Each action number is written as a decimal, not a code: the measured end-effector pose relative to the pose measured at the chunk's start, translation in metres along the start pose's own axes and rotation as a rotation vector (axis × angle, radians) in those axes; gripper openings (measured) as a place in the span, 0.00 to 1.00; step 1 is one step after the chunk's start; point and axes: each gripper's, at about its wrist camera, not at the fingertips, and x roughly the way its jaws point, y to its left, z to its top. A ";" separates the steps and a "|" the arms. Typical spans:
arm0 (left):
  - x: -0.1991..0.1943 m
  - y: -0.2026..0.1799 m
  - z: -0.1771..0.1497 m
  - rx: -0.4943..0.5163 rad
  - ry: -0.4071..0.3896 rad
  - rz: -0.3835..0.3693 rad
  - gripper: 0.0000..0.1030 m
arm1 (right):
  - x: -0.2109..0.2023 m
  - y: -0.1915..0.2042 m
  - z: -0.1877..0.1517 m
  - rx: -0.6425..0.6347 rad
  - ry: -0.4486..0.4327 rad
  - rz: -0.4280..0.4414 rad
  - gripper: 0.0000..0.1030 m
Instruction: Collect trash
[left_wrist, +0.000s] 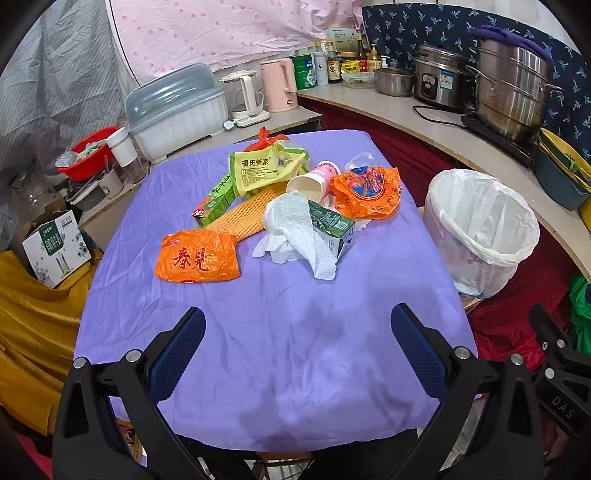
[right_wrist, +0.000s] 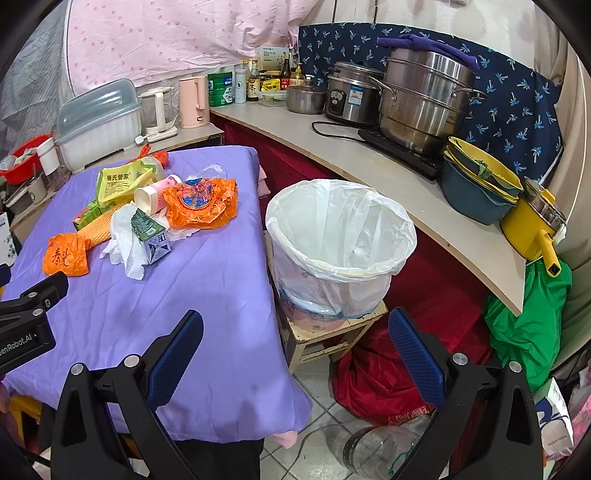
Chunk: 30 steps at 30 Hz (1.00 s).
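Observation:
A pile of trash lies on the purple-covered table (left_wrist: 258, 332): an orange wrapper (left_wrist: 197, 256), a second orange wrapper (left_wrist: 367, 192), a white paper towel (left_wrist: 291, 232), a green carton (left_wrist: 332, 227), a paper cup (left_wrist: 314, 181), a yellow packet (left_wrist: 264, 170) and a green box (left_wrist: 216, 203). A white-lined trash bin (left_wrist: 480, 229) stands right of the table on a small stool (right_wrist: 328, 336). My left gripper (left_wrist: 297, 350) is open and empty over the table's near part. My right gripper (right_wrist: 295, 352) is open and empty, between the table edge and the bin (right_wrist: 340, 236).
A counter (right_wrist: 369, 162) runs behind and to the right with pots (right_wrist: 424, 99), a rice cooker, bottles, kettles (left_wrist: 279, 85) and stacked bowls (right_wrist: 476, 184). A dish rack (left_wrist: 177, 110) stands at the back left. A red bag (right_wrist: 380, 380), a green bag and a plastic bottle (right_wrist: 373, 450) lie on the floor.

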 end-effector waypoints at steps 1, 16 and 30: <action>-0.001 0.000 -0.001 0.000 0.000 0.001 0.93 | 0.000 0.000 0.000 0.000 0.000 0.000 0.94; 0.001 0.001 0.002 -0.002 0.000 -0.001 0.93 | 0.000 0.001 0.000 -0.001 -0.001 -0.001 0.94; -0.004 -0.001 0.000 -0.005 0.000 -0.001 0.93 | -0.001 0.001 0.000 0.000 -0.001 0.000 0.94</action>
